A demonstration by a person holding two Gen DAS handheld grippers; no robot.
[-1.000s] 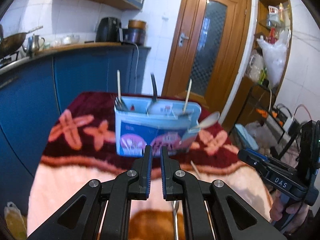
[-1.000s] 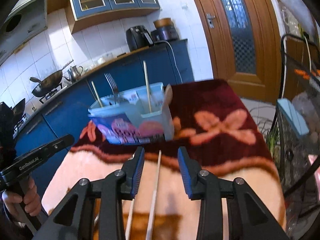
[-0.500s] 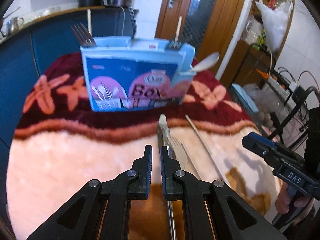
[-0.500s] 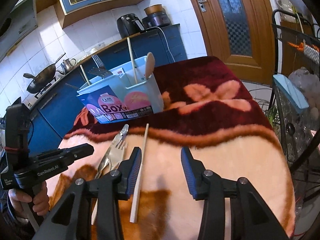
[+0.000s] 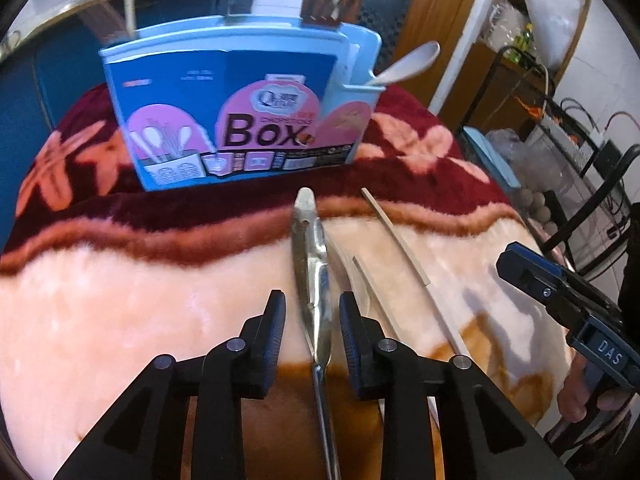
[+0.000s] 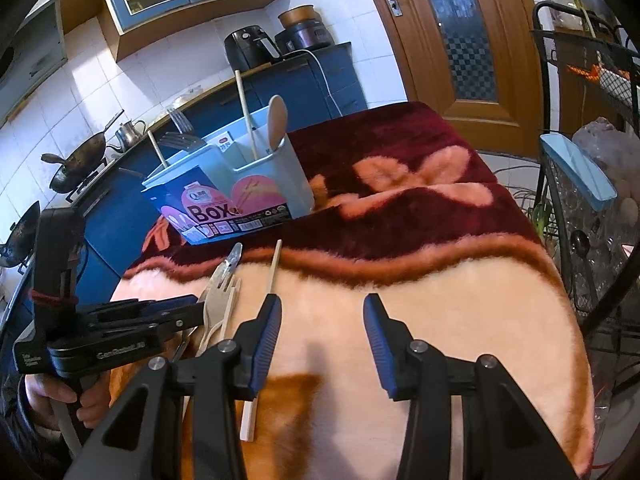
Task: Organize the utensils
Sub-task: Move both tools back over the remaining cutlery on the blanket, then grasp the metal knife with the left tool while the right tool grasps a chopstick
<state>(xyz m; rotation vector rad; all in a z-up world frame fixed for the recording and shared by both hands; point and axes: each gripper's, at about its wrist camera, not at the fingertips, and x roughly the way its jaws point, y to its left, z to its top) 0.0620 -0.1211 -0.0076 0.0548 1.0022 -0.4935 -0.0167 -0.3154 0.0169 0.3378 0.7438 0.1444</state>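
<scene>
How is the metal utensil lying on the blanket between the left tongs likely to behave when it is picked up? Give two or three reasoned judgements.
The metal utensil looks rigid, so it probably won't bend. Its polished surface may slip between the pads of the left tongs. Lying on the plush blanket, it probably won't roll, though the pile could hinder getting under it.

Wok [image 6: 78, 156] on stove, kettle [image 6: 129, 133] beside; air fryer [image 6: 247, 47] on counter.

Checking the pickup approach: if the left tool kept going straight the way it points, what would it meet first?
Most likely the metal utensil lying on the blanket. It sits right between the open fingers of the left tool, whose jaws have just been opening. The pads do not press on it yet; depth is uncertain.
</scene>
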